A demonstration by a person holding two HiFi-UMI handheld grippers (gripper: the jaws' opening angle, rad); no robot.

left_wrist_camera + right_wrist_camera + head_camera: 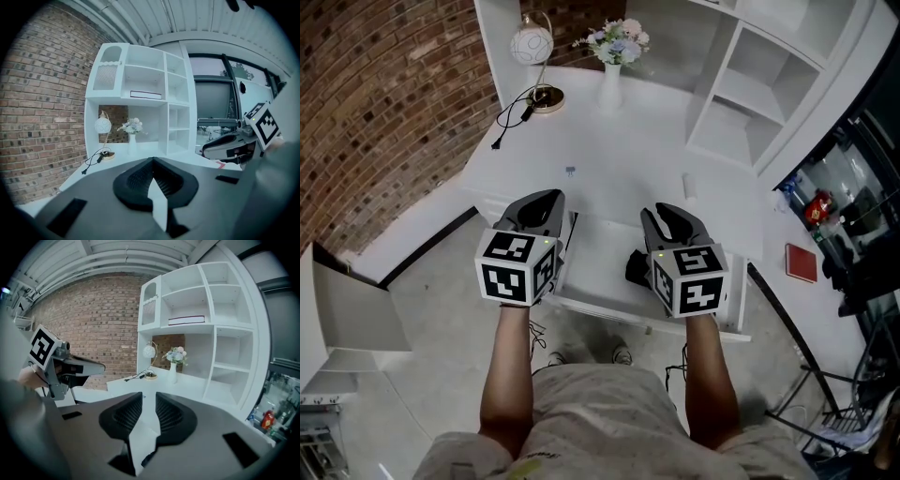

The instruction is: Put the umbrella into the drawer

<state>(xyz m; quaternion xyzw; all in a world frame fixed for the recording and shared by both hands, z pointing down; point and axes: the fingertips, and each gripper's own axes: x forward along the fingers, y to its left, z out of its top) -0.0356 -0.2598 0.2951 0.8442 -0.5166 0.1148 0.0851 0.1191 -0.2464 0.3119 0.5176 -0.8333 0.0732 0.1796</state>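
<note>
The left gripper (541, 201) has its fingers pressed together, empty, by the left edge of the open drawer (598, 262). The umbrella (636, 268) lies in the drawer, just left of and behind the fingers of the right gripper (669, 212), which stand slightly apart, holding nothing.

Both forearms (508, 375) reach forward side by side; the left tongs (547, 196) sit closed and empty, the right tongs (663, 210) slightly parted, empty.

desk (628, 159), white | top: lamp (531, 44), vase w/ flowers (610, 86), cord (526, 111) | drawer (605, 272): open, black obj (635, 266) inside
</note>
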